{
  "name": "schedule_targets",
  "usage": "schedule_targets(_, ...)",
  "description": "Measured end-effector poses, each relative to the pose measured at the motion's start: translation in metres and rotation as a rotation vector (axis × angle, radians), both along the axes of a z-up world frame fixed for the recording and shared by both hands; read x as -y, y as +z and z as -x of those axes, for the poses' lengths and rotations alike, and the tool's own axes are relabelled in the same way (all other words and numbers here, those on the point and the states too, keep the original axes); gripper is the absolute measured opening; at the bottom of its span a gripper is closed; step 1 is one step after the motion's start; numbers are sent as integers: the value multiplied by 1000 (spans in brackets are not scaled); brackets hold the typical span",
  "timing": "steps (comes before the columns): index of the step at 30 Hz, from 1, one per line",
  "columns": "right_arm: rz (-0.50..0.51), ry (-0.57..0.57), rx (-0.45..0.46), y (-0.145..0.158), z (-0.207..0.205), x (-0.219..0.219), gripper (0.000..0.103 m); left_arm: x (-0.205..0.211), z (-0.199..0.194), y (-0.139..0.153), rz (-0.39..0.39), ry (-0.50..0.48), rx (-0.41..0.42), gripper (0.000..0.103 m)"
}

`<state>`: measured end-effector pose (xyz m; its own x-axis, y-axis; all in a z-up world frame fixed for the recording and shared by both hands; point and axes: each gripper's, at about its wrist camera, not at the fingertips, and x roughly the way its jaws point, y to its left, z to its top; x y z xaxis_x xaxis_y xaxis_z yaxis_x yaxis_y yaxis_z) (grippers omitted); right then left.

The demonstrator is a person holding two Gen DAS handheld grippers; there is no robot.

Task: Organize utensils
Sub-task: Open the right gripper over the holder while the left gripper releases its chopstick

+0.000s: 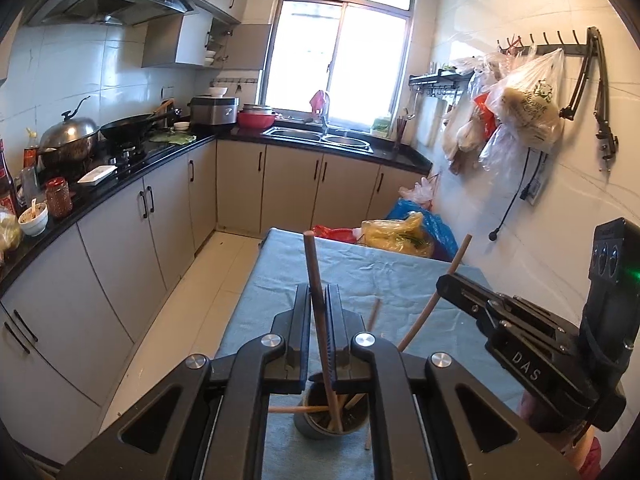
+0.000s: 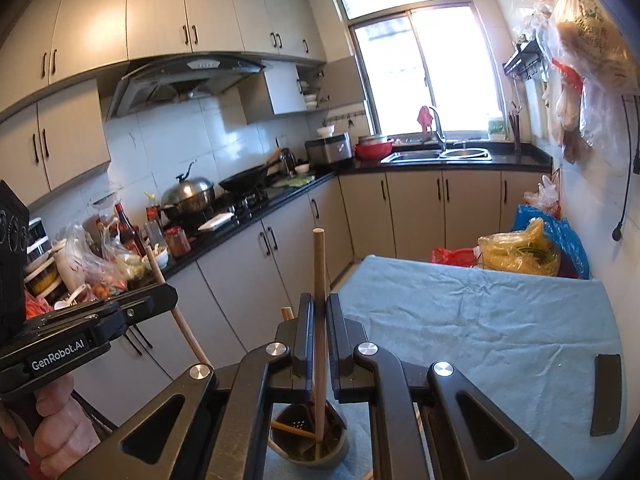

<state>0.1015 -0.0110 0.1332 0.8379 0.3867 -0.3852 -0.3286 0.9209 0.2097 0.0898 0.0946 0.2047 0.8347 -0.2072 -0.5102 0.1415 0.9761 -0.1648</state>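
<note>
both tongs lowering chopsticks into the holder

left tongs (image 1: 318,312) clenched on a chopstick (image 1: 316,280), its tip down in the grey holder (image 1: 316,428) on the blue-clothed bench (image 1: 380,276); right tongs (image 2: 319,320) clenched on another chopstick (image 2: 319,280), tip in the same holder; risk: the two sticks cross or lever on the rim, tipping the light holder; releasing while tilted could let one fall out

Wok (image 1: 130,125), sink (image 1: 316,135), hanging bags (image 1: 520,104)
</note>
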Motion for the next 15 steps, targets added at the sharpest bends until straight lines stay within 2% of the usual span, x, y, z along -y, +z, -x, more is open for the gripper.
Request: schedule_targets(15,72,10,-101,-39,-34,-17,7,-18,-37,-30,34,26,-96,7)
